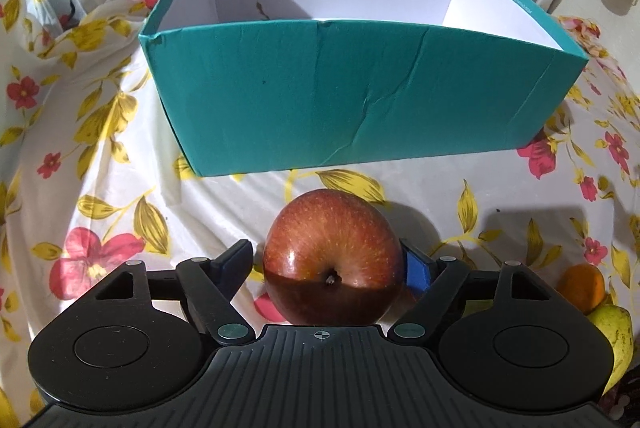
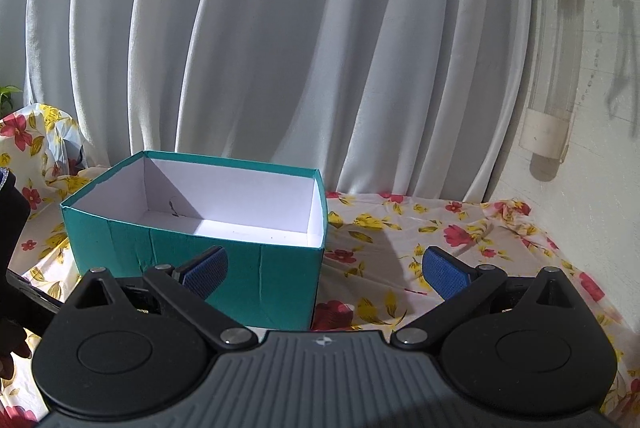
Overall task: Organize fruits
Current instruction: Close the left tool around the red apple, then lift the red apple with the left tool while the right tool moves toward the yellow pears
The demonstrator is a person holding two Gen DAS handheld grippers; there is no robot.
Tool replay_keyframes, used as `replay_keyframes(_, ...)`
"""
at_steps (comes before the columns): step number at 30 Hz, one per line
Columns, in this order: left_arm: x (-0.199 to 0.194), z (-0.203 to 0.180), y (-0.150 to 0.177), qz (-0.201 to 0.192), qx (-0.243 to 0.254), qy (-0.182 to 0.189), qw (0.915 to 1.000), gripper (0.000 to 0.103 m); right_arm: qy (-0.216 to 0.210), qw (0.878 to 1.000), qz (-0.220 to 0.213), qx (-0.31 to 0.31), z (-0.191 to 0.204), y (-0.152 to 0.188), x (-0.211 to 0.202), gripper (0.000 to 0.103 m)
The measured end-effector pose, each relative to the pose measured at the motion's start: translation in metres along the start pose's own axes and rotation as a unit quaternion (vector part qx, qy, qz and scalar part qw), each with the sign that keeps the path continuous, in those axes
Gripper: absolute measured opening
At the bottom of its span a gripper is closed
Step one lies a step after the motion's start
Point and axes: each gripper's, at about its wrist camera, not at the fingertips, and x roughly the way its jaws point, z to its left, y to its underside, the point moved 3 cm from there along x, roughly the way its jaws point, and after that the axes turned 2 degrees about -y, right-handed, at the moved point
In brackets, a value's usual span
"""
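Left claw (image 1: 326,264) sits around a red apple (image 1: 332,256), stem end facing the camera. The right pad (image 1: 416,270) is against the fruit; a thin gap shows by the left pad, so I cannot tell whether it has a firm hold. The apple sits low over the flowered cloth (image 1: 120,187) on the desk, just in front of the teal box (image 1: 340,99), whose white inside shows only a small dark scrap. At the far right edge, an orange (image 1: 582,286) and a yellow-green fruit (image 1: 614,332) lie touching. Right claw (image 2: 326,268) hangs spread wide with nothing between its blue pads (image 2: 208,268), facing the box (image 2: 192,248) and white curtain (image 2: 280,47).
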Motion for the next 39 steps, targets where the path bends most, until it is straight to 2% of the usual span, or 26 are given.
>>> replay_keyframes(9, 0.006, -0.003, -0.001, -0.009, 0.014, -0.009, 0.9998, 0.073, 0.015, 1.000, 0.016, 0.008, -0.006, 0.006, 0.001, 0.103)
replay_keyframes(17, 0.003, 0.001, 0.001, -0.012, 0.011, -0.005, 0.9999, 0.072, 0.038, 0.999, 0.034, 0.016, -0.011, 0.011, 0.003, 0.103)
replay_keyframes(24, -0.024, 0.007, 0.000, -0.042, 0.001, 0.000, 0.9991, 0.072, 0.056, 0.997, 0.048, 0.005, -0.010, 0.023, -0.001, 0.103)
replay_keyframes(30, -0.050, 0.006, -0.004, -0.072, 0.003, 0.003, 0.9974, 0.072, 0.045, 0.997, 0.065, 0.000, 0.002, 0.034, -0.003, 0.102)
replay_keyframes(34, -0.056, 0.004, -0.002, -0.077, 0.002, 0.005, 0.9970, 0.072, 0.032, 0.996, 0.081, -0.002, 0.009, 0.044, -0.006, 0.098)
replay_keyframes(39, -0.063, 0.005, 0.001, -0.082, 0.004, 0.009, 0.9966, 0.072, 0.027, 0.994, 0.102, 0.004, 0.013, 0.056, -0.015, 0.097)
